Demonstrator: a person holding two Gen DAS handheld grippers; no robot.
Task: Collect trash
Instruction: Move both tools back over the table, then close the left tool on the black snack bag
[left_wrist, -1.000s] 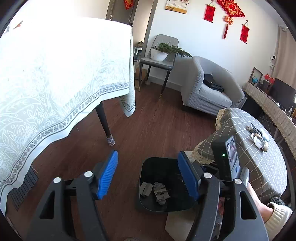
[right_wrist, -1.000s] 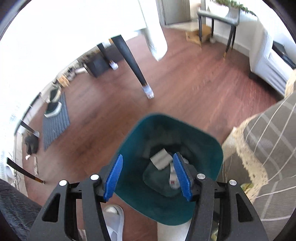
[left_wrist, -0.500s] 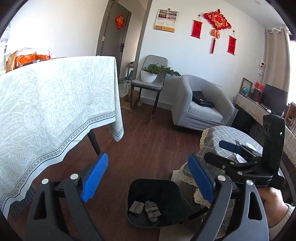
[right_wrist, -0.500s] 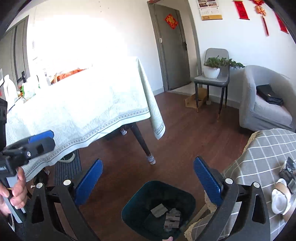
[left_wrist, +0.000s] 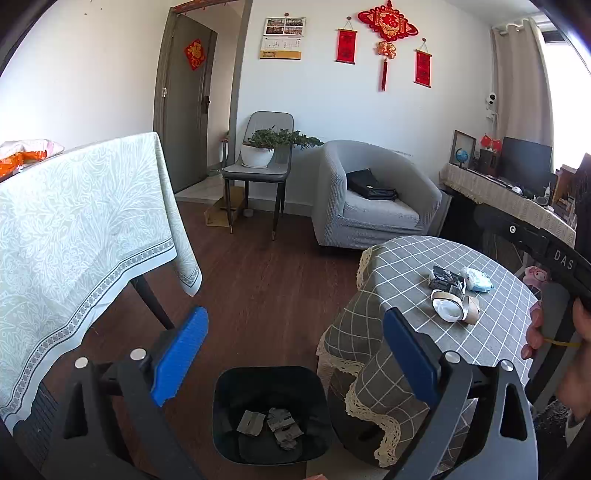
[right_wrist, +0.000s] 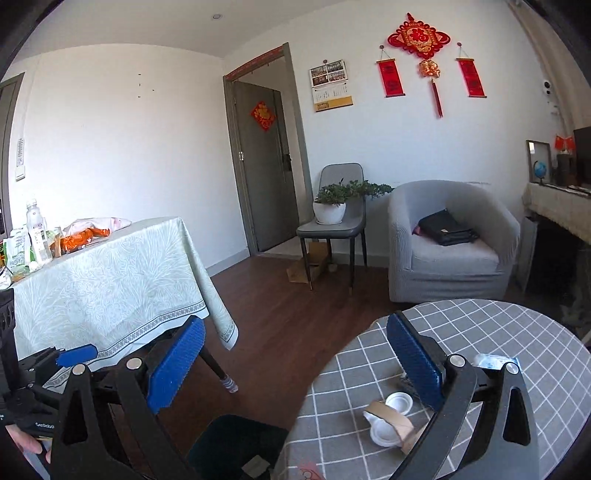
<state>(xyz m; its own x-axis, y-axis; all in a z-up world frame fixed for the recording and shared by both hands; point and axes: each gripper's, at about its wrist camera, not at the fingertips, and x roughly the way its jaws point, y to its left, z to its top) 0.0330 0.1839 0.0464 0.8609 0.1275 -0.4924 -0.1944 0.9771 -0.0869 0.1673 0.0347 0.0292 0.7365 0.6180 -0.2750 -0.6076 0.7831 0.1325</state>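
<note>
Where chair (left_wrist: 258, 162) stands, perhaps cardboard (left_wrist: 221, 212).

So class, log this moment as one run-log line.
left gripper: open, empty | right gripper: open, empty | bin: holds scraps | round table: trash remaining

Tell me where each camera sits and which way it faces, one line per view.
Left wrist: behind the open left claw, angled down at the trash bin and round checked table; a hand holding the other tool shows at right.
Right wrist: behind the open right claw, looking across the round table toward the armchair; the left tool shows at left.
Shared: bin, round table, armchair, white cup.
</note>
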